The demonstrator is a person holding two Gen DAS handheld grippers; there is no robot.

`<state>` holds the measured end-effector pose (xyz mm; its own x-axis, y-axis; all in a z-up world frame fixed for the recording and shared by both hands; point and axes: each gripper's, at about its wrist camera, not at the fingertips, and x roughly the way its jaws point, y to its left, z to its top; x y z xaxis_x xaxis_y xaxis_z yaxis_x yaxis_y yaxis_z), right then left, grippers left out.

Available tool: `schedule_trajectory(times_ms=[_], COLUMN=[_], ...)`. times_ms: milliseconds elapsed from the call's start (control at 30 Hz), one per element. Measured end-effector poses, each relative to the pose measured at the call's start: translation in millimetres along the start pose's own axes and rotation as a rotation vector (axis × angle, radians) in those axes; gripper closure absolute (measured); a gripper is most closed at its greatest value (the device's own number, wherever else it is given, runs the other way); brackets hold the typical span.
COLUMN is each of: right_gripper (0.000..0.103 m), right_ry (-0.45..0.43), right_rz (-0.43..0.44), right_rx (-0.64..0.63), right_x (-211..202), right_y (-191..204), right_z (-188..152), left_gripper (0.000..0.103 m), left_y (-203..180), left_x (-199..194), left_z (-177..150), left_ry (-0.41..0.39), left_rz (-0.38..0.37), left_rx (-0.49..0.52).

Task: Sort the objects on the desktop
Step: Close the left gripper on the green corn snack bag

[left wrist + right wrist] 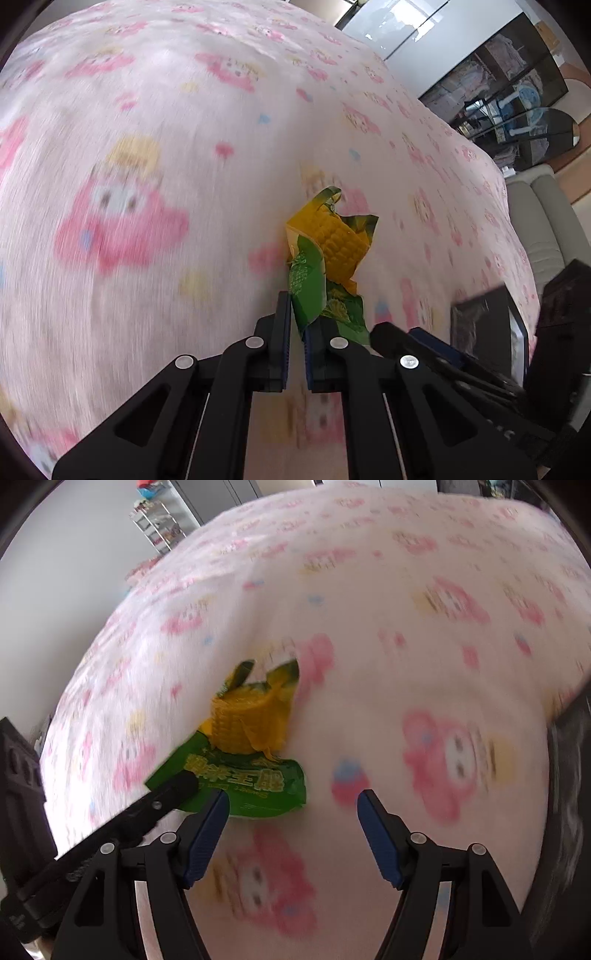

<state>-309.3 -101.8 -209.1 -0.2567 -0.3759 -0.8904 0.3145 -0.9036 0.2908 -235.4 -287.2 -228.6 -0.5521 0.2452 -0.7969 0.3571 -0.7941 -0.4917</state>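
A green and yellow corn snack packet [327, 258] sticks up from my left gripper [296, 317], which is shut on the packet's green lower end. The right wrist view shows the same packet [251, 753] held over the pink patterned cloth [406, 646], with the left gripper's black finger [170, 790] clamped on its left edge. My right gripper [293, 805] stands open just right of and below the packet, nothing between its blue pads [376, 834]. Both views are motion-blurred.
The pink cartoon-print cloth [166, 147] covers the whole surface. A dark flat object [487, 328] lies at its right edge beside my right gripper's arm [443, 354]. A pale sofa [543, 221], glass cabinets [517, 92] and a wire rack [159, 528] stand beyond.
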Motion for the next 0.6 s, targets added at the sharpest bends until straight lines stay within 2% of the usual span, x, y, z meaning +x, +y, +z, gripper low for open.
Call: schedule_trajectory(times_ms=[300, 500, 600], right_gripper=[0.033, 0.033, 0.033], right_ry=[0.061, 0.088, 0.087], right_rz=[-0.002, 0.010, 0.003], right_rx=[0.034, 0.065, 0.058], right_x=[-16.8, -24.6, -21.9], right_y=[-17.0, -21.8, -20.1], right_z=[-74.1, -115.4, -120.8], left_gripper=[0.099, 0.098, 0.095], left_y=[-3.3, -7.1, -3.8], left_x=[-33.5, -45.3, -48.3], left_z=[-78.7, -102.7, -106.3], left_ry=[0.078, 0.112, 0.124], left_rz=[-0.041, -0.025, -0.017], left_rx=[0.043, 0.106, 0.109])
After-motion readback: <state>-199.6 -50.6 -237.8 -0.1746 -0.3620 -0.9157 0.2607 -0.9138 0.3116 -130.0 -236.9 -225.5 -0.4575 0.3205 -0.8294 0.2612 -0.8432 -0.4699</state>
